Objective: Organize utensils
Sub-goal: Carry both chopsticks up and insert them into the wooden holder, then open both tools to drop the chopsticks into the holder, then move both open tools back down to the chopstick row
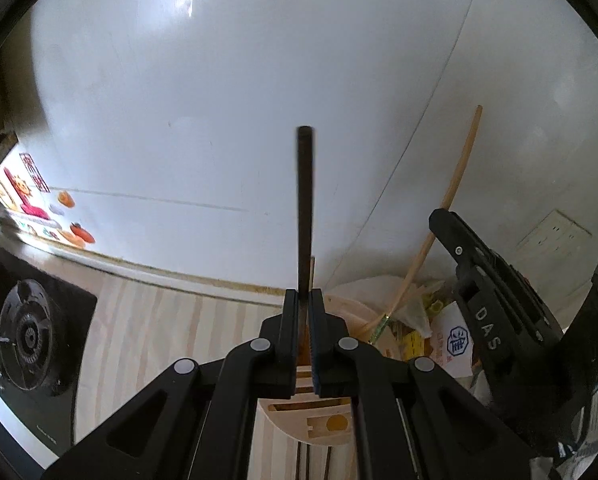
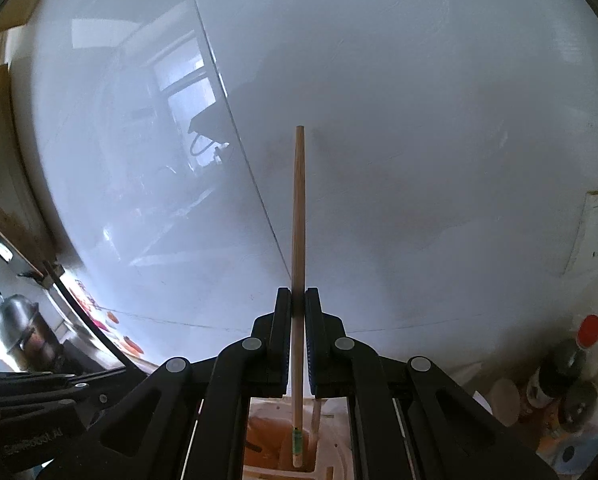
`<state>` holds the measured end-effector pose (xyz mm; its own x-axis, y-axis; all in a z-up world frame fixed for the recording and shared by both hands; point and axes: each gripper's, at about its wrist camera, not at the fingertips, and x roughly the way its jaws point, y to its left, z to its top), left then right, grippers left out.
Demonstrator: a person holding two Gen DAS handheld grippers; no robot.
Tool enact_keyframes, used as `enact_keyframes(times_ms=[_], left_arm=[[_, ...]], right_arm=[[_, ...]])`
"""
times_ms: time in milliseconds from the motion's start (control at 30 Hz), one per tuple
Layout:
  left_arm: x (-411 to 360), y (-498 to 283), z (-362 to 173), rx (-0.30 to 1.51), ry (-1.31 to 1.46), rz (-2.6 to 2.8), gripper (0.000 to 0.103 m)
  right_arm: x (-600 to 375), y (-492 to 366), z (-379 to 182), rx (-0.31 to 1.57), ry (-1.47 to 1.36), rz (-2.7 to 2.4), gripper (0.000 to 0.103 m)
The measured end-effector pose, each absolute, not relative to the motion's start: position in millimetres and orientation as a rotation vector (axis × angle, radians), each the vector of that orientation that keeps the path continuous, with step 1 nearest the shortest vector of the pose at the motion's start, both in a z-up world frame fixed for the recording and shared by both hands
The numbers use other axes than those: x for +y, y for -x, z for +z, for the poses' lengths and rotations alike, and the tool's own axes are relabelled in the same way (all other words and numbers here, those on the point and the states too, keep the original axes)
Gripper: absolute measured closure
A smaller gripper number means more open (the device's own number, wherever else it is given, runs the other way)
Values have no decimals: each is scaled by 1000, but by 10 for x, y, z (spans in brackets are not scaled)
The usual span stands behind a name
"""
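My left gripper (image 1: 303,300) is shut on a dark chopstick (image 1: 305,200) that stands upright above a pale wooden utensil holder (image 1: 319,420) with slots. My right gripper (image 2: 297,300) is shut on a light wooden chopstick (image 2: 298,220) with a green band near its lower end; its lower tip reaches into a compartment of the wooden holder (image 2: 335,452). In the left wrist view the right gripper (image 1: 499,312) shows at the right with the light chopstick (image 1: 455,192) leaning up from it.
A white wall fills the background. A black gas stove (image 1: 31,332) lies at the left on a striped wooden counter (image 1: 159,320). Packets (image 1: 451,340) sit behind the holder. Bottles and jars (image 2: 567,368) stand at the right, a metal pot (image 2: 15,332) at the left.
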<state>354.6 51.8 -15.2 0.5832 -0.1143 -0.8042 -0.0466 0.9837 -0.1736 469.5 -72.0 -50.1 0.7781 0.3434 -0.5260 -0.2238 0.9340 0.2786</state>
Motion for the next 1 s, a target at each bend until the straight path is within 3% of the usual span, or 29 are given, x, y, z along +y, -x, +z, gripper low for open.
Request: enact_keyframes(times_ms=[200, 233, 300, 333, 367, 500, 567, 800, 933, 1000], left_arm=[[541, -3435, -24, 949, 199, -41, 94], [565, -3394, 33, 939, 200, -27, 89], [611, -3273, 155, 900, 188, 3, 63], [632, -3213, 196, 879, 192, 16, 39], [650, -3116, 253, 848, 194, 41, 27], [749, -2806, 283, 782, 175, 117, 19], [785, -2674, 230, 774, 172, 145, 0], [740, -2373, -185, 832, 158, 186, 0], [592, -2258, -555, 906, 109, 191, 0], [511, -2194, -737, 950, 91, 195, 0]], right_arm=[[-645, -4696, -690, 669, -164, 342, 95], [-645, -4691, -695, 690, -166, 359, 95], [-682, -4653, -669, 721, -180, 367, 91], [-711, -4623, -642, 725, -190, 369, 84], [-749, -4581, -622, 726, -198, 366, 76], [-982, -4348, -520, 752, -222, 296, 68], [-1123, -4188, -507, 782, -232, 247, 60], [-1574, -3555, -781, 882, -261, 126, 44], [-1817, -3209, -1020, 908, -283, 87, 21], [-1905, -3124, -1129, 931, -277, 69, 20]])
